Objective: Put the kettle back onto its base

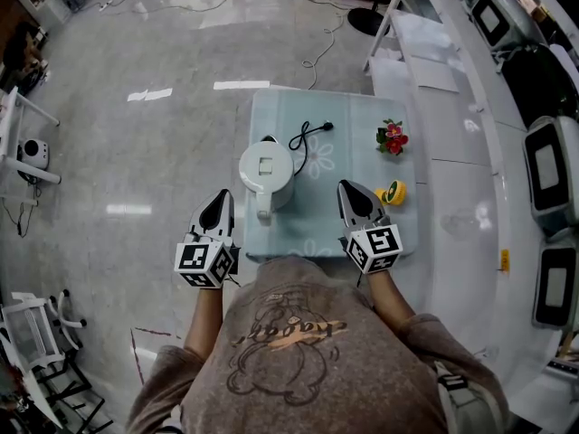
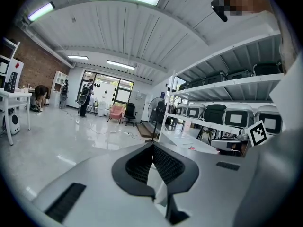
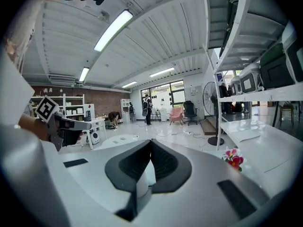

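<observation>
Table [image 1: 362, 107]: small, with a pale blue-green top. It carries the kettle on its left half, and the person stands at the near edge.
Kettle [image 1: 266, 171]: stands upright, untouched, and both claws are short of it.
Kettle's look: white, round-bodied, with a flat lid. A thick white handle points back toward the person and a dark spout is on the far side.
Base: not visible apart from the kettle. The cord comes out from under the kettle, so it probably already sits on its base.
Left gripper [image 1: 222, 197]: just left of the kettle's handle, jaws together, holding nothing.
Right gripper [image 1: 346, 190]: well to the kettle's right, jaws pressed together, empty.
Cord [image 1: 303, 147]: black, looped just right of the kettle, ending in a loose plug [image 1: 327, 126].
Flowers [image 1: 393, 137]: red, far right of the kettle.
Yellow object [image 1: 393, 193]: small, beyond the right claw.
Risk: a closed claw nudging the handle could twist the kettle off its seat. Snagging the loop would drag kettle and base together.
</observation>
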Available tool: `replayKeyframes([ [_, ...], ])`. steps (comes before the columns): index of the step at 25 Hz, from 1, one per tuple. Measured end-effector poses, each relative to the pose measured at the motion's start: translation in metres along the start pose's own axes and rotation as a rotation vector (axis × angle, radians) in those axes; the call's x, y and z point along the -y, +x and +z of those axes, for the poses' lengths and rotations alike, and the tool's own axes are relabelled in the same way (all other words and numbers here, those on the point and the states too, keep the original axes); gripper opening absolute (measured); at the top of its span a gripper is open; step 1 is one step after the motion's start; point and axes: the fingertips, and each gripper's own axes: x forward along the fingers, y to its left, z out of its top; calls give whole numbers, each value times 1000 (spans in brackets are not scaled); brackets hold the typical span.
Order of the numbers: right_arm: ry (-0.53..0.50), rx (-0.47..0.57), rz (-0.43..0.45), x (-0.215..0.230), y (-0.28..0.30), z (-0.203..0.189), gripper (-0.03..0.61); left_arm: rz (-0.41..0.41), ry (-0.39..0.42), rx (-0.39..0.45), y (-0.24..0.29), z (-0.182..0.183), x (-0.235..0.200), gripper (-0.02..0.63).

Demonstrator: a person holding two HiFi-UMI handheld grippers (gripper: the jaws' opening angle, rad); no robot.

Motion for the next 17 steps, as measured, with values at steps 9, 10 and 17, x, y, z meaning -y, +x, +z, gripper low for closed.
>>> replayKeyframes([
  [9, 1, 6, -5, 9, -7, 1, -12, 14, 5, 8, -3, 1, 4, 21],
  [10, 2, 5, -6, 10, -8, 1, -12, 17, 5, 9, -4, 2, 4, 21],
  [17, 0, -2, -9, 12, -12, -1, -12, 26, -2, 3, -9, 0, 3, 21],
])
